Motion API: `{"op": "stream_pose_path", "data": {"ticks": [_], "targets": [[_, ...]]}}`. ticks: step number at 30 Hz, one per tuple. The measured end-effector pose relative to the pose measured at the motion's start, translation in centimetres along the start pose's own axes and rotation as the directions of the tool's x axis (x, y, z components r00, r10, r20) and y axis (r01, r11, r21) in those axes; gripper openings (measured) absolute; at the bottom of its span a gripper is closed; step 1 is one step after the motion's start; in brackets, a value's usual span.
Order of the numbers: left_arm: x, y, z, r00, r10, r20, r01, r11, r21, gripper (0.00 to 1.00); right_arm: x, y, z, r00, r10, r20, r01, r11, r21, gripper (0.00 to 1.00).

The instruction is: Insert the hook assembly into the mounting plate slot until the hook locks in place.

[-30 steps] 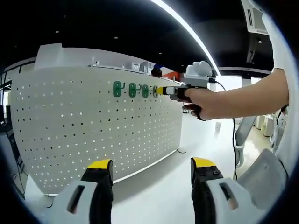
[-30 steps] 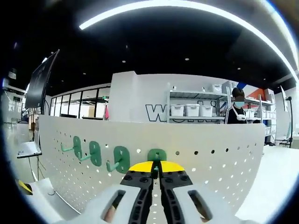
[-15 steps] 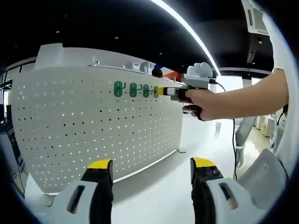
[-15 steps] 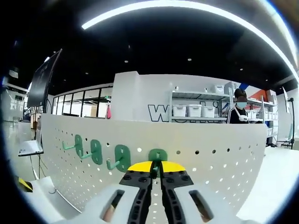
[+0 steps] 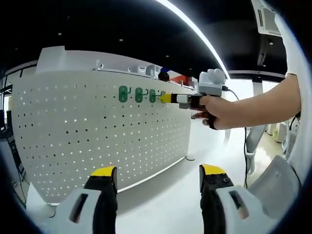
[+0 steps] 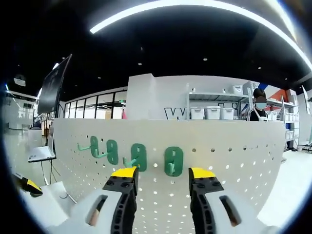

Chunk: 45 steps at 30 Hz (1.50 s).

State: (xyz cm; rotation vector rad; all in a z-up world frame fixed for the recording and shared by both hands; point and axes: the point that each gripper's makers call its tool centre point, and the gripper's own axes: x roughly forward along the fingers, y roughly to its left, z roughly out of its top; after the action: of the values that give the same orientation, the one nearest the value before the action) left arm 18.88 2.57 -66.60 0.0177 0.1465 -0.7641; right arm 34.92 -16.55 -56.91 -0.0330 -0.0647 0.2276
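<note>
A white pegboard (image 5: 97,141) stands upright on a white table. Three green hooks (image 5: 139,94) hang in a row near its top edge. My right gripper (image 5: 167,98), held in a hand, points its yellow tips at the board just right of them. In the right gripper view, several green hooks sit on the pegboard (image 6: 234,151). The rightmost hook (image 6: 173,161) hangs in the board, beyond the gap between my right gripper's (image 6: 163,173) jaws, which stand open and apart from it. My left gripper (image 5: 158,172) is open and low, well back from the board, holding nothing.
The person's bare arm (image 5: 253,105) reaches in from the right. A grey chair (image 5: 273,183) stands at the lower right. Behind the board are shelves with white bins (image 6: 210,113) and a masked person (image 6: 261,105). A dark monitor (image 6: 56,85) is at the left.
My right gripper has opened, letting go of the rightmost green hook, which stays in the board, and has drawn back a little. My left gripper has not moved.
</note>
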Motion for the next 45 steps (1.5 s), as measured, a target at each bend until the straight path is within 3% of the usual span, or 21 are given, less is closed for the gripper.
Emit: {"op": "stream_pose_path", "data": {"ticks": [7,15,34,45], "targets": [[0.0,0.3,0.2,1.000,0.008,0.006,-0.008,1.000,0.002,0.71,-0.4,1.3,0.3,0.997,0.072,0.033,-0.072,0.997,-0.005,0.54],[0.0,0.4,0.5,1.000,0.010,0.013,-0.010,1.000,0.009,0.70,-0.8,1.3,0.4,0.996,0.083,0.039,-0.083,0.997,-0.001,0.54],[-0.2,0.9,1.7,0.997,0.047,0.056,-0.049,0.998,0.033,0.72,-4.9,2.2,-0.3,0.981,0.188,0.052,-0.187,0.982,-0.014,0.57],[-0.4,1.5,2.3,0.994,0.073,0.077,-0.075,0.997,0.018,0.72,-6.1,1.9,-0.6,0.980,0.192,0.047,-0.192,0.981,-0.006,0.57]]}}
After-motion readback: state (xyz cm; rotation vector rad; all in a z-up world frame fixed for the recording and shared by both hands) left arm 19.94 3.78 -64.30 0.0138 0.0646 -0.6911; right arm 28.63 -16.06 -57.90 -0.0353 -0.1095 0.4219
